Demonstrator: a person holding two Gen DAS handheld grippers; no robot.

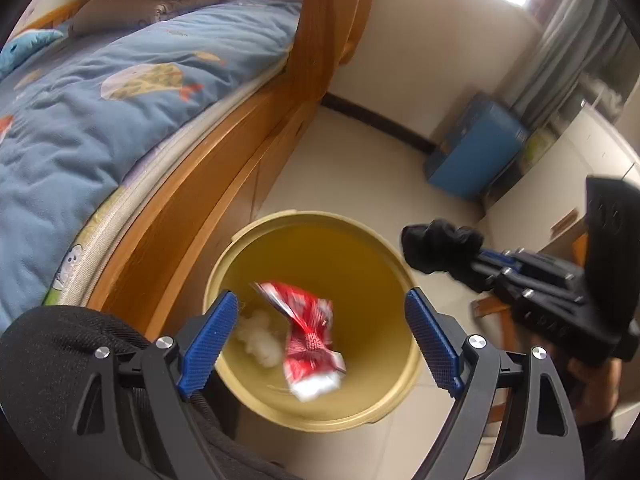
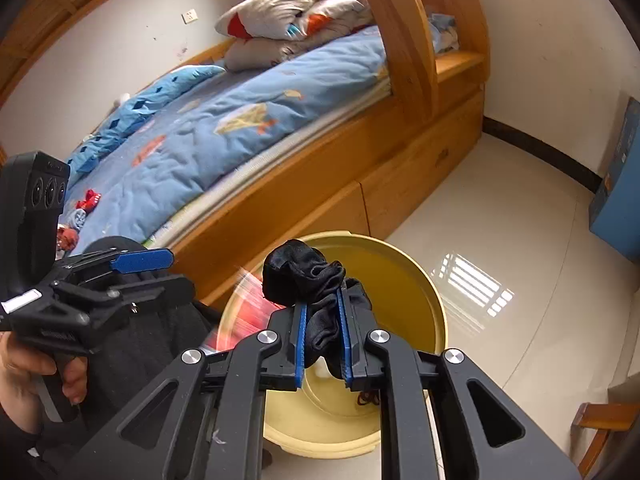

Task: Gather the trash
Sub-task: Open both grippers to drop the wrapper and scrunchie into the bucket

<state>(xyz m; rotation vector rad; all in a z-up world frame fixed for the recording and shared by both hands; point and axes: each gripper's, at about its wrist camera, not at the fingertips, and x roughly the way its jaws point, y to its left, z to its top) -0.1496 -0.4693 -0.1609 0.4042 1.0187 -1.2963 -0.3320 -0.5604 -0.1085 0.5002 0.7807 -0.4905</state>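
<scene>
The bin (image 1: pixel 224 276) at lower centre is pale yellow, holding a red-and-white printed wrapper (image 1: pixel 310 330) and white fluff (image 1: pixel 258 336). The sock (image 2: pixel 308 276) at centre is plain black. The quilt (image 1: pixel 100 120) at upper left is light blue with yellow-and-orange prints. Pads (image 1: pixel 208 338) are blue, textured.

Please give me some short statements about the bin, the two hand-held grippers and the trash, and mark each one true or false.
1. The left hand-held gripper is clamped on the red wrapper. False: its jaws stand open, and the wrapper is loose over the yellow bin.
2. The right hand-held gripper is shut on a black sock. True.
3. The bin stands on the bed. False: it stands on the floor beside the bed.
4. Something white lies inside the bin. True.
</scene>
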